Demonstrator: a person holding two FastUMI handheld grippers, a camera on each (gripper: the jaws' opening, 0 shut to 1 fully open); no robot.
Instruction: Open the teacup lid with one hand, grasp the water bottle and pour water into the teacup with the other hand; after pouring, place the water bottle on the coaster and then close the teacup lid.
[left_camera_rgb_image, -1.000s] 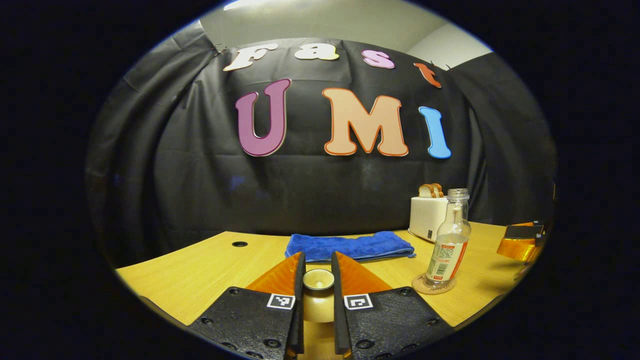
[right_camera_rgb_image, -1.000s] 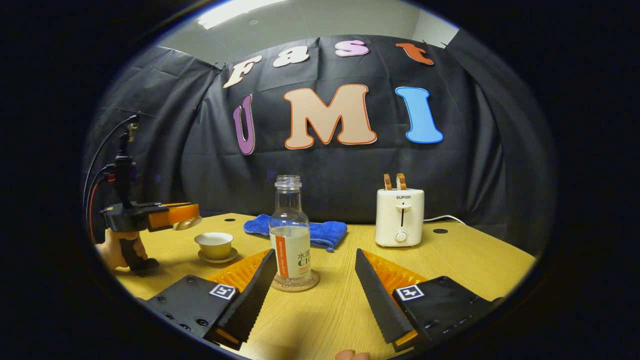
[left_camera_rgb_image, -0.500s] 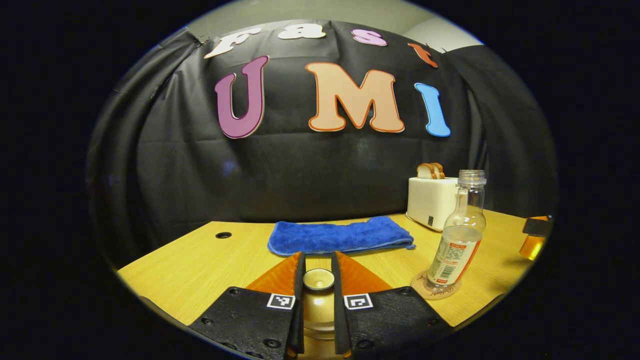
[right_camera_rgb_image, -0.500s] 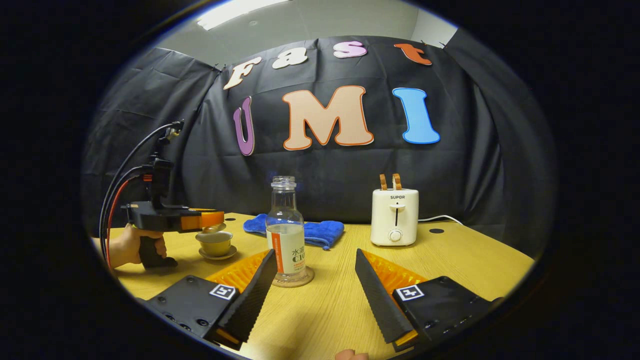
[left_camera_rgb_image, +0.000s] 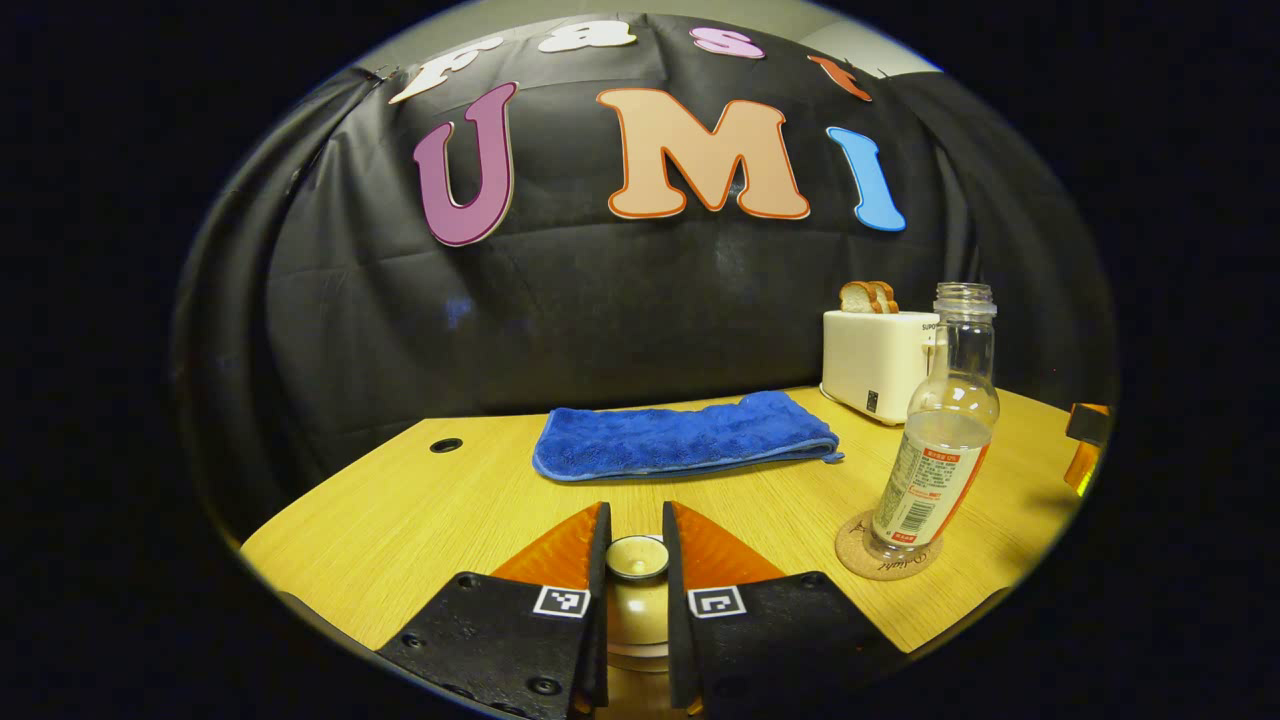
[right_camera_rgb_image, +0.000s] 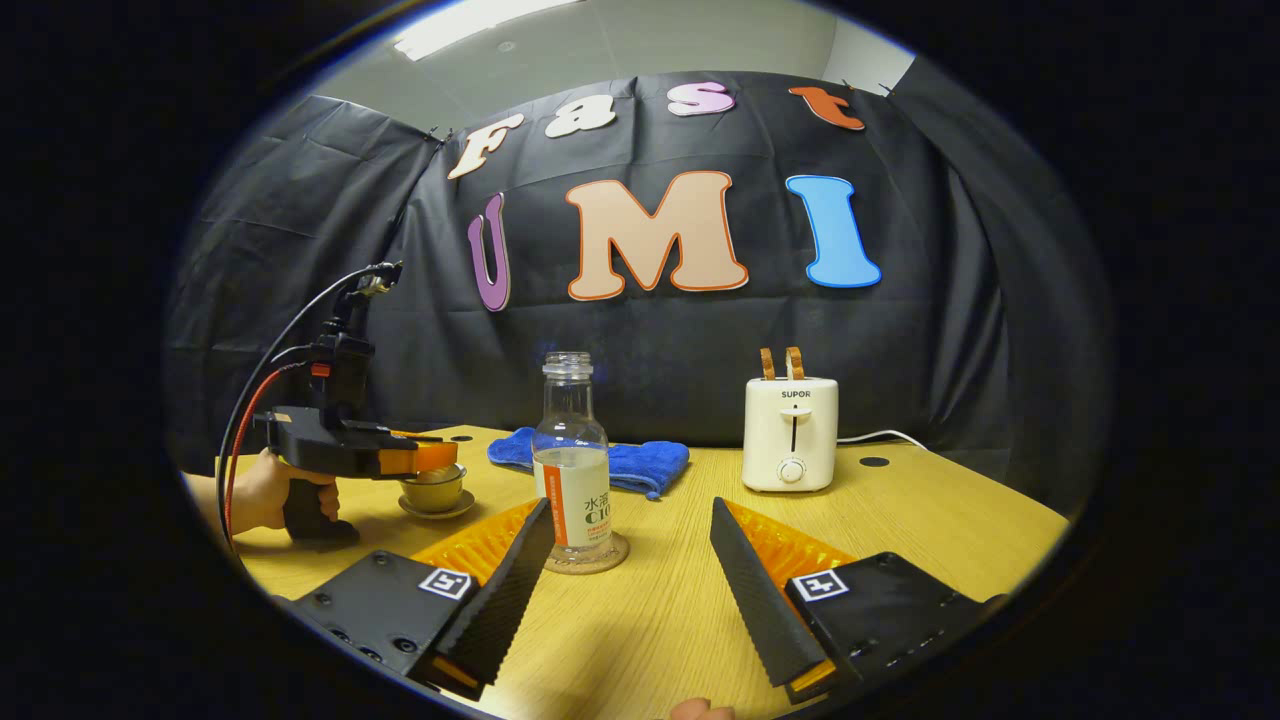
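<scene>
In the left gripper view, we see the left gripper (left_camera_rgb_image: 636, 560) with both fingers clamped on the knob of the teacup lid (left_camera_rgb_image: 636, 557), which sits low between them over the wooden table (left_camera_rgb_image: 420, 515). To the right, the water bottle (left_camera_rgb_image: 938, 430) stands upright on the cork coaster (left_camera_rgb_image: 885, 558), uncapped and partly filled, with the blue towel (left_camera_rgb_image: 685, 436) and white toaster (left_camera_rgb_image: 878, 365) behind. In the right gripper view, we find the right gripper (right_camera_rgb_image: 632, 535) spread wide and empty above the table, the bottle on its coaster just beyond the left finger. Farther left, a hand (right_camera_rgb_image: 262, 492) holds the other gripper level over the teacup (right_camera_rgb_image: 433, 489) on its saucer (right_camera_rgb_image: 436, 509), the lid right at the cup's rim.
</scene>
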